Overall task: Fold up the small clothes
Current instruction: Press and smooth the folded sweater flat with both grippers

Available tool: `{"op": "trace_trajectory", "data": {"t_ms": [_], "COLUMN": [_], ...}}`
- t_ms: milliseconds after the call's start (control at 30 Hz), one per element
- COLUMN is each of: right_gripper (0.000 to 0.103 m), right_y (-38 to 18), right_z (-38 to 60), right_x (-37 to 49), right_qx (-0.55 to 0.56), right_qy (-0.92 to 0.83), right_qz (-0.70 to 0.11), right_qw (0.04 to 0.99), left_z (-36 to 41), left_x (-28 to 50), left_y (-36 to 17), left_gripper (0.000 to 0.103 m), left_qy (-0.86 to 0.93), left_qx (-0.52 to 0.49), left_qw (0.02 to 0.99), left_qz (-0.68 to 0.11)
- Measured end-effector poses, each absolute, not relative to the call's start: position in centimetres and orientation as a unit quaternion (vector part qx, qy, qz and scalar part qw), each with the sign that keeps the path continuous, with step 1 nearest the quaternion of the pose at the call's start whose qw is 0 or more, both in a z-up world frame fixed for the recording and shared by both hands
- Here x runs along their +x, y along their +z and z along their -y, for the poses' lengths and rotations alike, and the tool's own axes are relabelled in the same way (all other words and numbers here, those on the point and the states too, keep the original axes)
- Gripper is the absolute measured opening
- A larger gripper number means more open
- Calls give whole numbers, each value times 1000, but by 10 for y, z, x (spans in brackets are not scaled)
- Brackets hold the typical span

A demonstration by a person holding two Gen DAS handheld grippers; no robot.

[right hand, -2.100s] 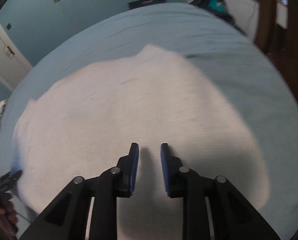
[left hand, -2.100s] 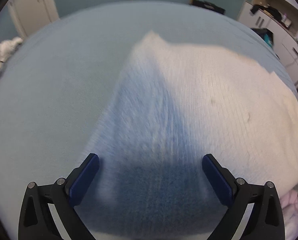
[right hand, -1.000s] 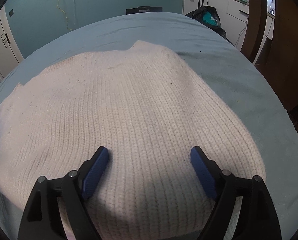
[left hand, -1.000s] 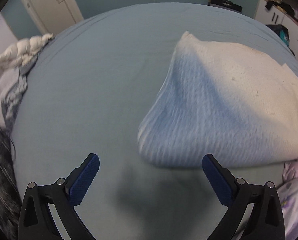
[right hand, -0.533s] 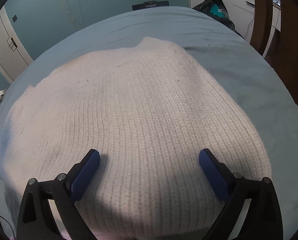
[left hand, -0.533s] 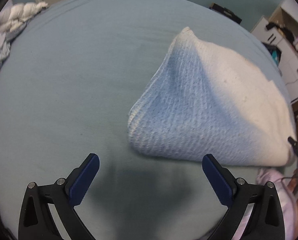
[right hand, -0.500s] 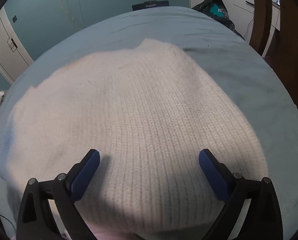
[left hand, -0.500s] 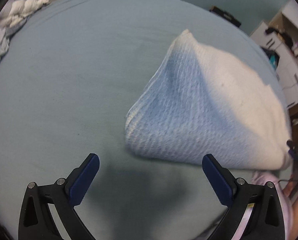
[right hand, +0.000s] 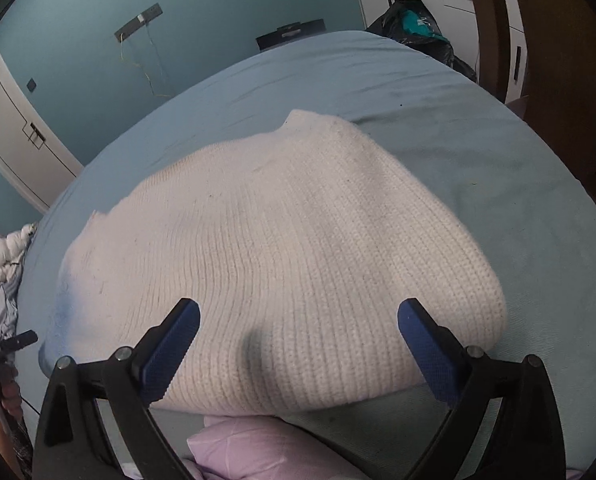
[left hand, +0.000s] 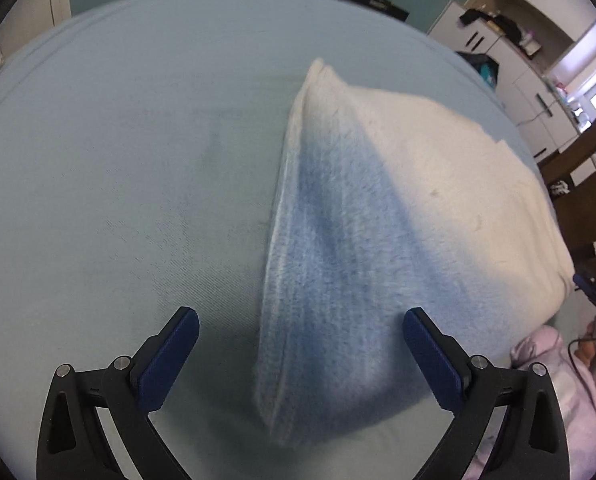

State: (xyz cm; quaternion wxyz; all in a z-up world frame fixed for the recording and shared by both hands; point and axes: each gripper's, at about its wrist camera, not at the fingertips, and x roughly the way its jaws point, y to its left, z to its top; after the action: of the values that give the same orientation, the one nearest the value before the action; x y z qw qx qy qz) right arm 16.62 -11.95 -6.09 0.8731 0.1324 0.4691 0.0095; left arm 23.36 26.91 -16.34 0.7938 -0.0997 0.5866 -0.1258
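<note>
The left tool [left hand: 298, 354] hangs with its blue pads spread wide and nothing between them. Straight ahead of it, and slightly toward its right pad, lies the near corner of the folded white knit sweater [left hand: 378, 208]; the layered side edge of the knit runs away from the tool along its pointing direction, with bare bed sheet [left hand: 117, 160] off its left pad. The right tool [right hand: 298, 344] is likewise spread and empty, poised low over the sweater's near edge, the knit filling the span between its pads and stretching forward and to its left. From there the long axis seems to run across the right tool's view, left to right, which is roughly away from the left tool.

Both tools are close to the garment, each at its own near corner. A further fold, if one is needed, would likely start by pinching these near corners. A lilac garment [right hand: 237, 448] sits just beneath the right tool, next to the sweater's near edge.
</note>
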Motion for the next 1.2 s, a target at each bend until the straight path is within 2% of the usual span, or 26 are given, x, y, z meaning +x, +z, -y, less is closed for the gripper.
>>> {"op": "trace_trajectory", "data": {"t_ms": [33, 100, 133, 167, 200, 367, 433, 467, 533, 633, 733, 767, 833, 867, 900, 967, 1033, 1133, 1200], "right_gripper": [98, 98, 98, 98, 98, 98, 98, 98, 98, 98, 98, 98, 98, 98, 98, 98, 98, 98, 100], "right_y": [-60, -60, -60, -60, -59, -39, -33, -34, -43, -61, -78, -74, -61, -54, -50, -47, -54, -81, -96], "right_z": [118, 116, 116, 115, 114, 104, 98, 96, 93, 94, 100, 102, 107, 108, 109, 109, 108, 109, 111], "right_x": [167, 166, 165, 164, 162, 150, 148, 150, 155, 160, 166, 165, 163, 162, 162, 165, 169, 177, 181], "right_qx": [127, 123, 122, 121, 117, 92, 81, 75, 63, 49, 59, 66, 74, 71, 66, 54, 54, 55, 56], "right_qy": [8, 8, 8, 7, 6, 20, 28, 26, 19, 0, -7, -5, -3, -4, -7, -11, -6, -14, -13], "right_qz": [-468, -464, -462, -460, -457, -406, -391, -397, -422, -459, -498, -491, -470, -458, -450, -449, -463, -515, -533], "right_qw": [875, 877, 879, 880, 882, 909, 916, 914, 904, 887, 865, 869, 879, 886, 891, 892, 885, 855, 844], "left_z": [-269, -271, -275, -281, -287, -318, -311, -305, -303, -300, -290, -287, -278, -266, -257, -231, -201, -155, -138], "left_x": [236, 242, 241, 241, 241, 225, 231, 233, 232, 231, 229, 230, 231, 228, 225, 222, 227, 239, 248], "left_y": [-171, -188, -189, -188, -185, -169, -183, -193, -204, -206, -177, -162, -129, -110, -99, -84, -88, -124, -169], "left_gripper": [94, 41, 34, 20, 12, 10, 10, 11, 11, 12, 17, 26, 62, 99, 103, 103, 103, 103, 103], "left_qy": [-137, -164, -172, -173, -168, -124, -92, -57, -34, -12, -2, 2, 33, 60, 70, 48, 2, -29, -12], "left_qx": [-114, -164, -194, -217, -227, -295, -279, -252, -271, -306, -285, -270, -222, -189, -167, -120, -82, -25, 6], "left_qw": [784, 762, 756, 757, 762, 767, 766, 770, 767, 760, 771, 782, 816, 841, 858, 884, 883, 861, 825], "left_qz": [-594, -605, -601, -591, -582, -557, -572, -583, -581, -573, -569, -561, -533, -504, -480, -448, -462, -508, -565]}}
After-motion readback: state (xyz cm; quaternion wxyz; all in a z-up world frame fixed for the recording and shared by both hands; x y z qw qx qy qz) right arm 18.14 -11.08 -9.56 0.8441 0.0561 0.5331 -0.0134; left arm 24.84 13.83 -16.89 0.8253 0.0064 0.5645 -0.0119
